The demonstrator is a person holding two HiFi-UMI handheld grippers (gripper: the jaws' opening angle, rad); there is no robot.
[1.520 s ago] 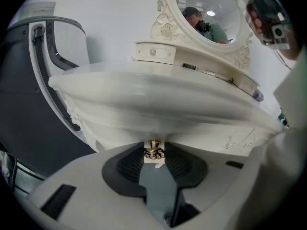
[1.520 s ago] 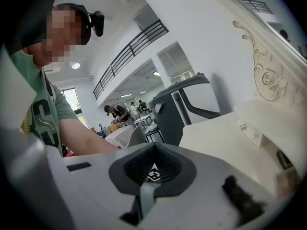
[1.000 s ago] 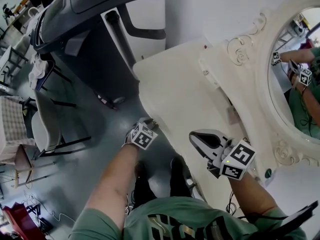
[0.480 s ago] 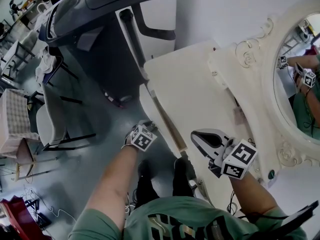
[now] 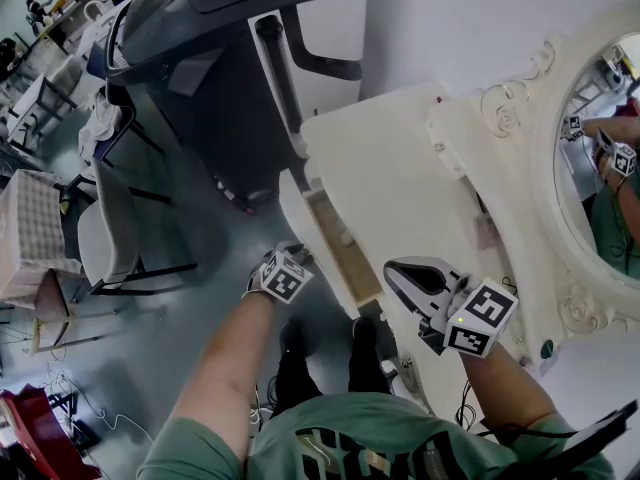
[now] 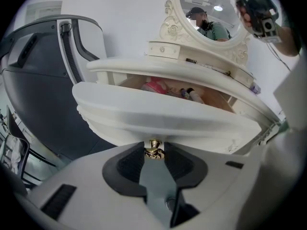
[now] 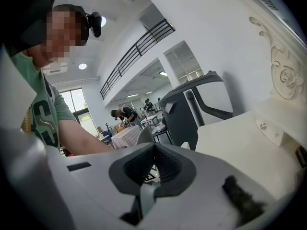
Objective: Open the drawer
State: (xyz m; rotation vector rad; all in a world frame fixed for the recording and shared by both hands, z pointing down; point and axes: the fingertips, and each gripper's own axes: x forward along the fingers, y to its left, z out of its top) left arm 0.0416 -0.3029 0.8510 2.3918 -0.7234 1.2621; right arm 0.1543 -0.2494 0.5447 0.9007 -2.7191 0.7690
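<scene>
- The drawer (image 5: 342, 250) sits under the front edge of the cream bench (image 5: 400, 183). It's pulled partway out, so you can look down into it from the head view.
- The left tongs (image 6: 154, 153) are down at the bench's front, pinching the little gold knob (image 6: 153, 145) in the middle of the curved drawer front.
- Inside the drawer, under the bench top, there's something pink (image 6: 156, 86) and what might be a couple of small tubes (image 6: 192, 95). It's too small to be sure.
- The right tongs (image 5: 395, 271) hover over the near part of the bench top, pressed together with nothing in them.
- An oval mirror (image 5: 600, 168) in a carved frame stands at the back of the bench.
- A big grey machine (image 5: 220, 38) stands on the floor just off the bench's far end.
</scene>
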